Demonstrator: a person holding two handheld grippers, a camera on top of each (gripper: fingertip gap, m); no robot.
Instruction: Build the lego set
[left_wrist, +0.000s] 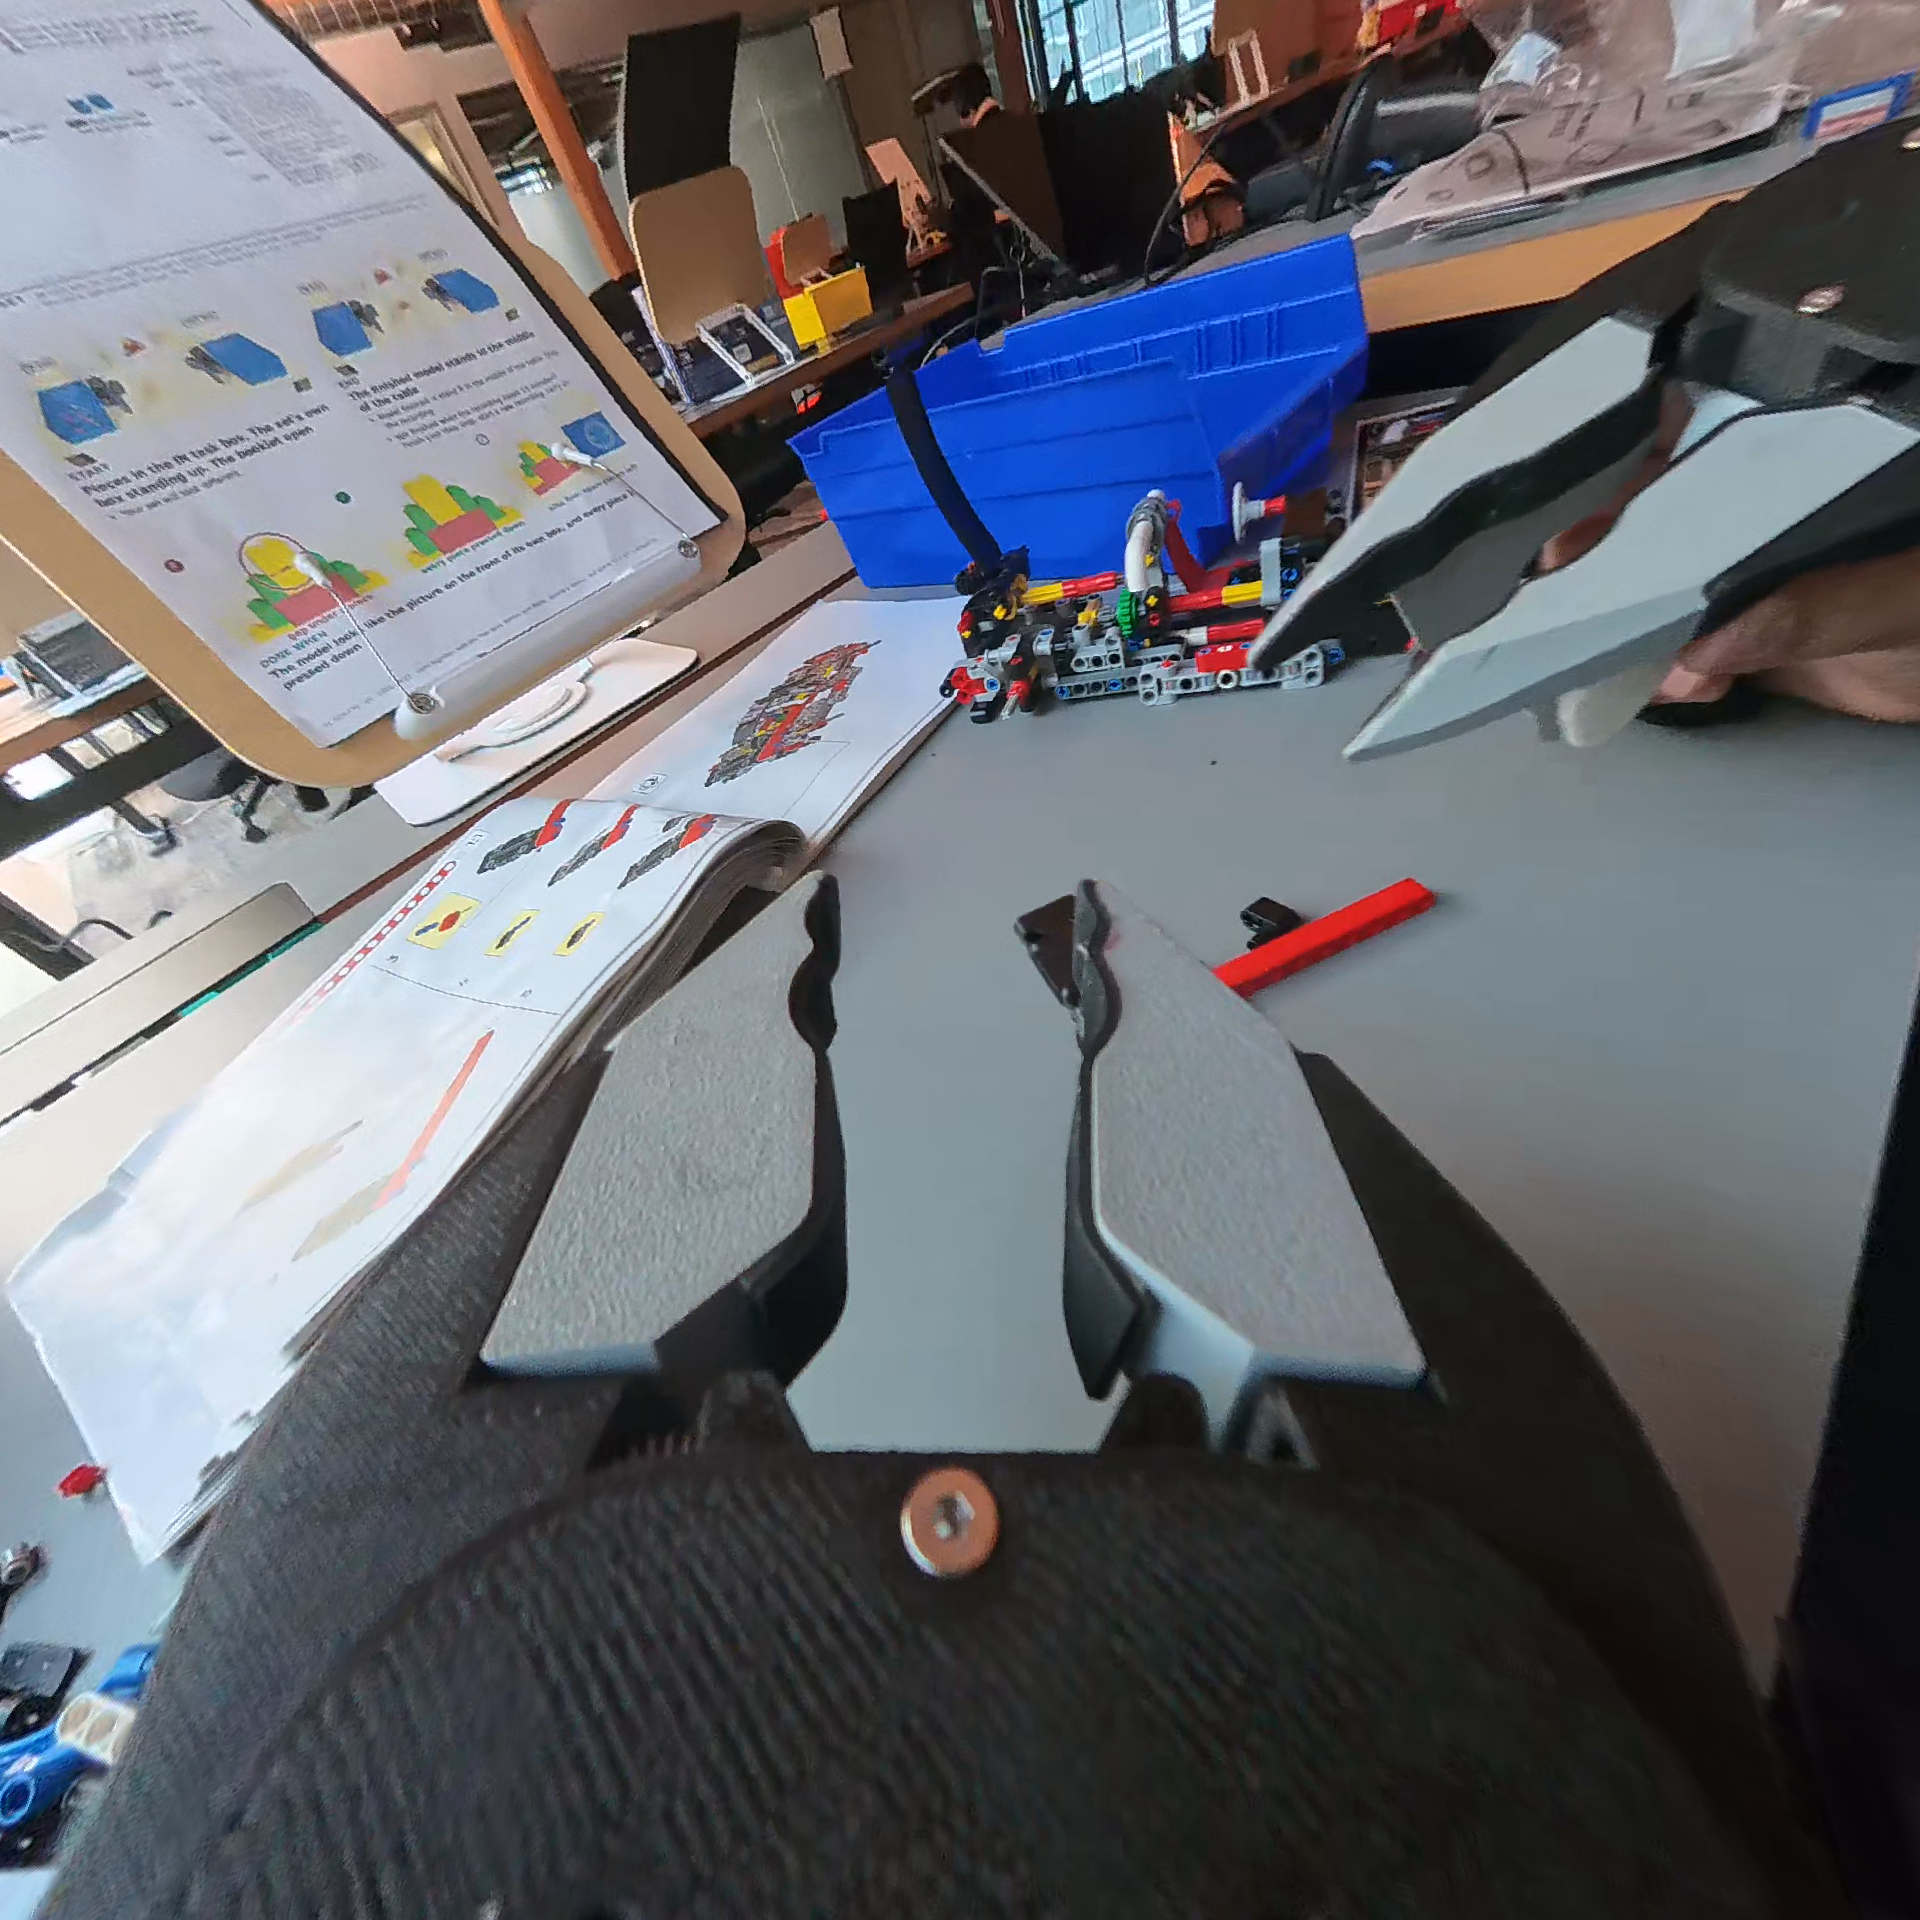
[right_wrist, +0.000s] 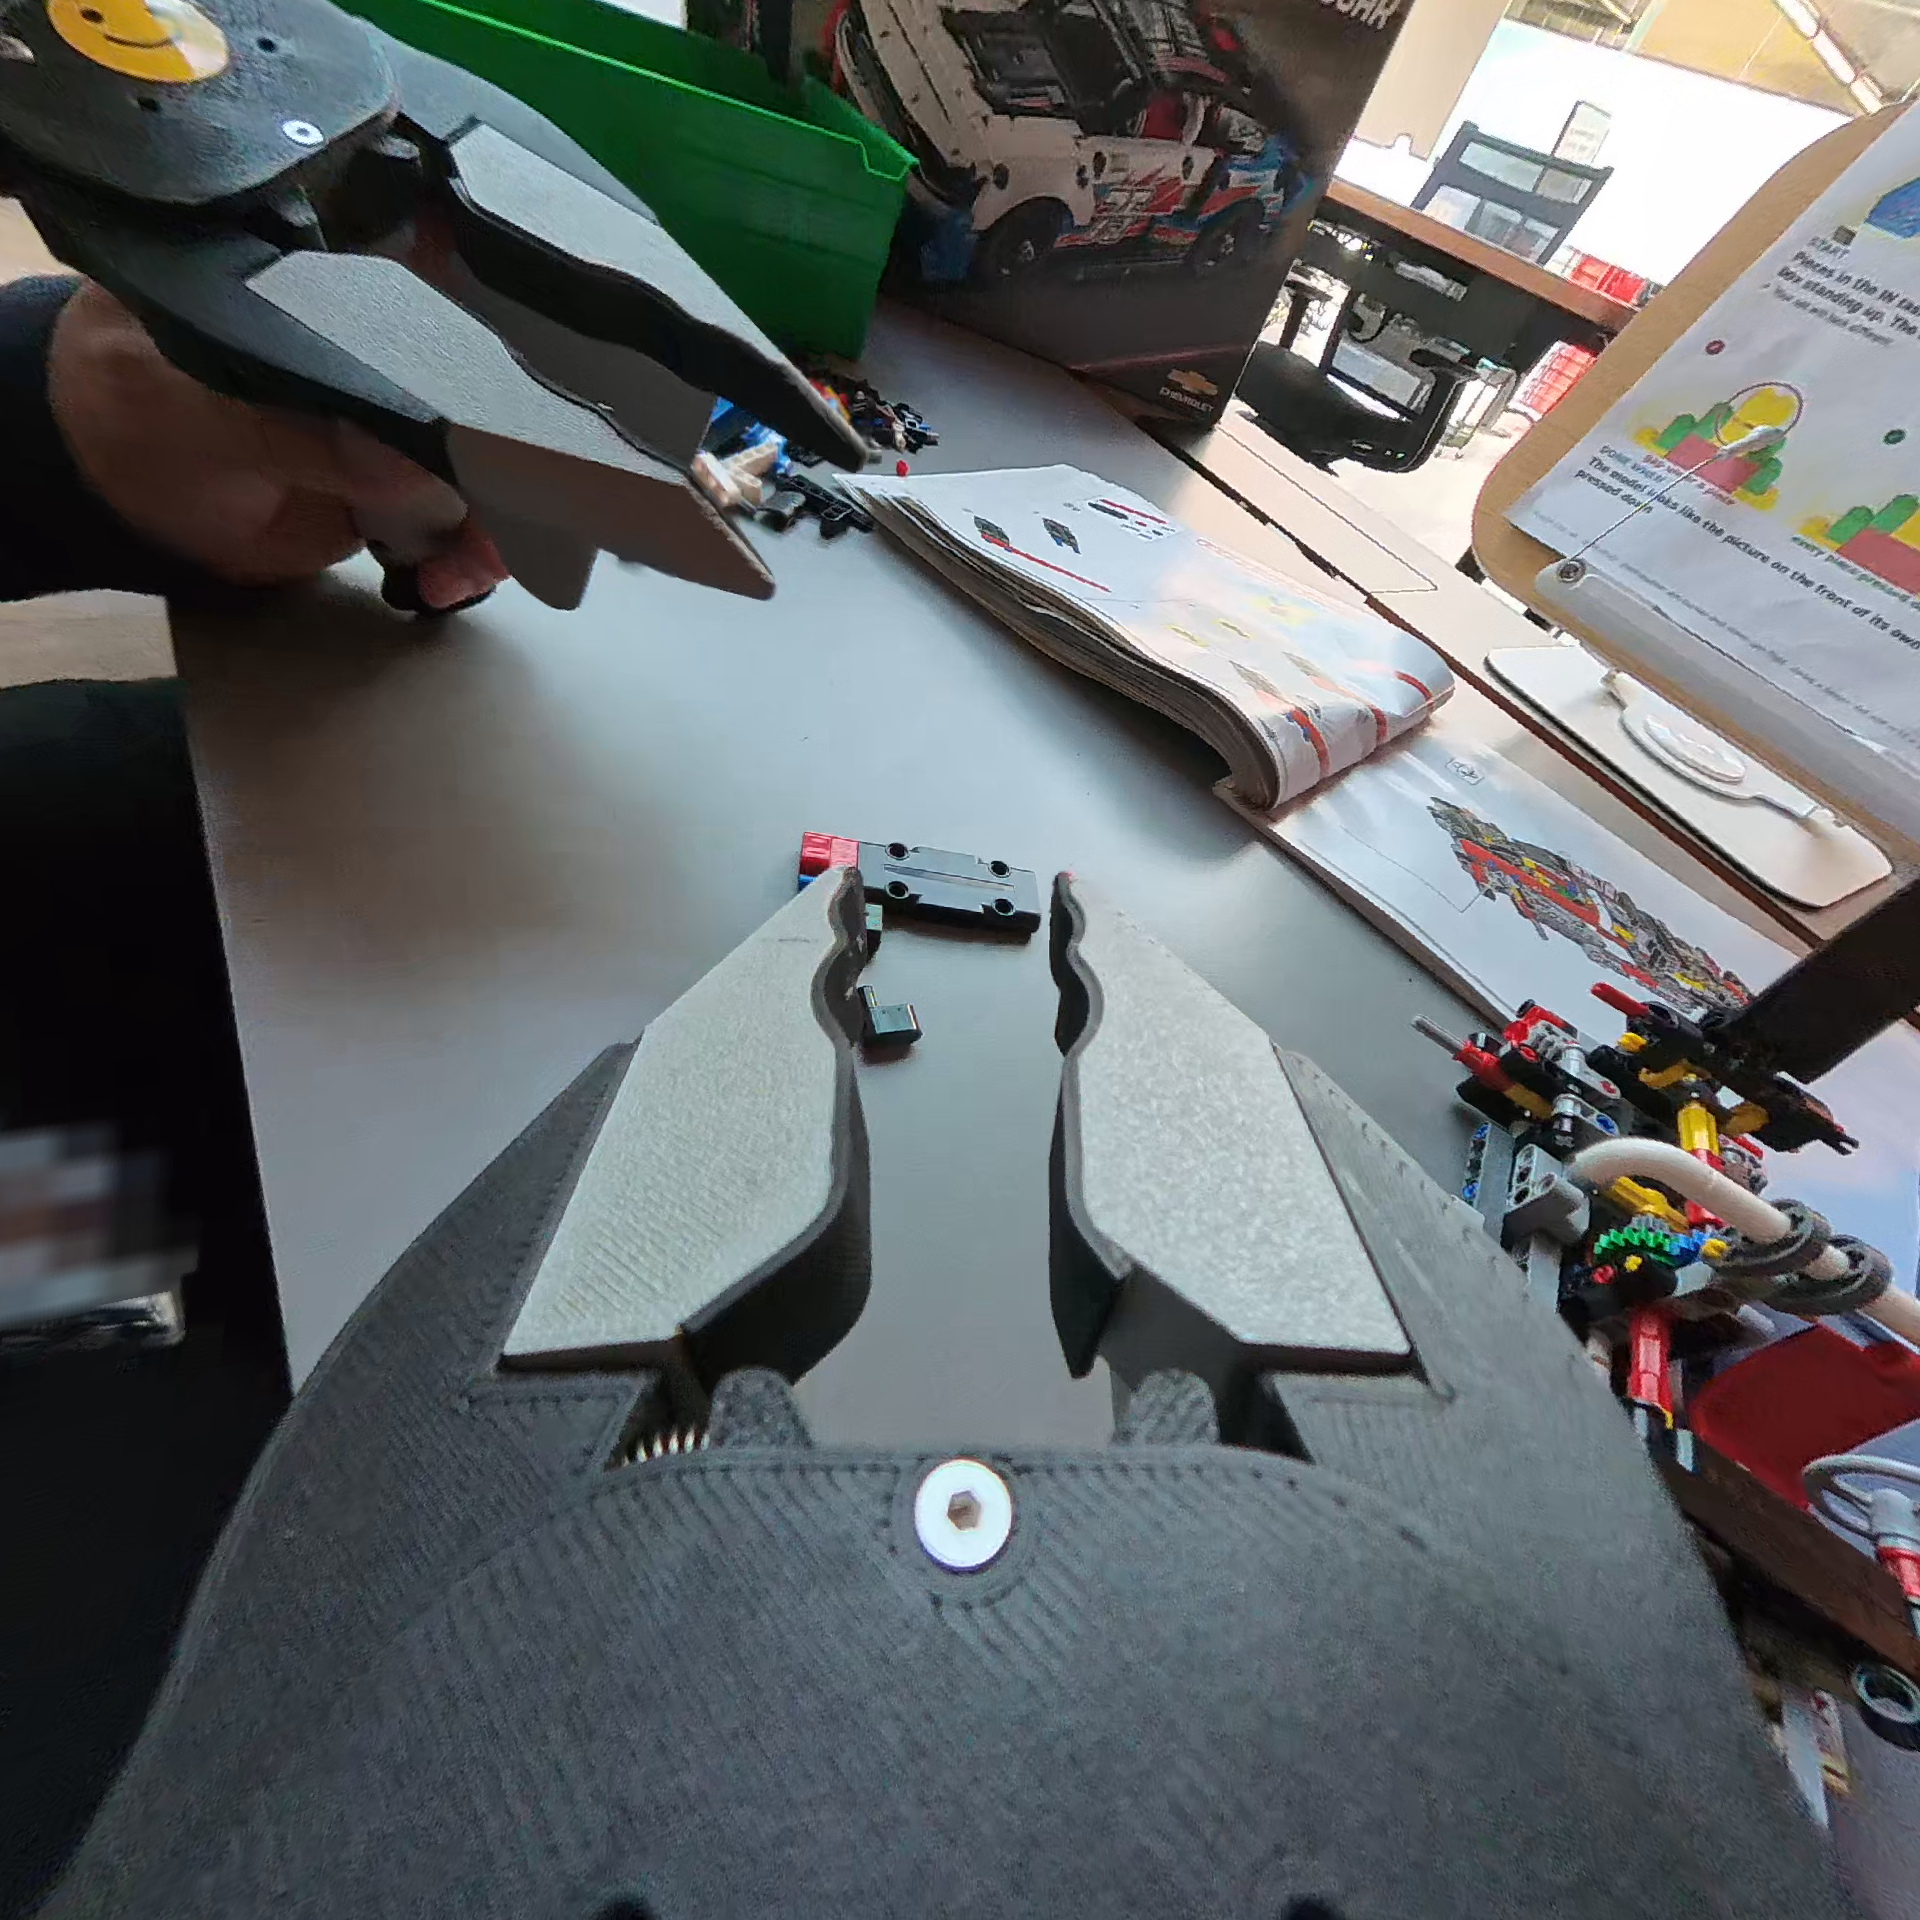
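Note:
My left gripper (left_wrist: 956, 914) is open with nothing between its pads and hangs over the grey table (left_wrist: 1455, 1143). Beyond its right fingertip lies a long red beam (left_wrist: 1340, 930) with a flat black panel (left_wrist: 1044, 940) at its end, and a small black piece (left_wrist: 1270, 914) beside it. My right gripper (right_wrist: 954, 904) is open. The black panel (right_wrist: 956, 888) with its red end (right_wrist: 828, 850) lies on the table beyond its tips. A small black piece (right_wrist: 888, 1013) lies loose by its left pad, not gripped. Each gripper shows in the other's view (right_wrist: 810, 514) (left_wrist: 1304, 701), open and empty.
A part-built brick model (left_wrist: 1122, 634) (right_wrist: 1662, 1143) stands before a blue bin (left_wrist: 1122, 416). An open instruction booklet (left_wrist: 520, 987) (right_wrist: 1195, 644) lies beside it. A sheet on a stand (left_wrist: 312, 364), a green bin (right_wrist: 727, 156), a pictured box (right_wrist: 1091, 187) and loose pieces (right_wrist: 831, 488) ring the table.

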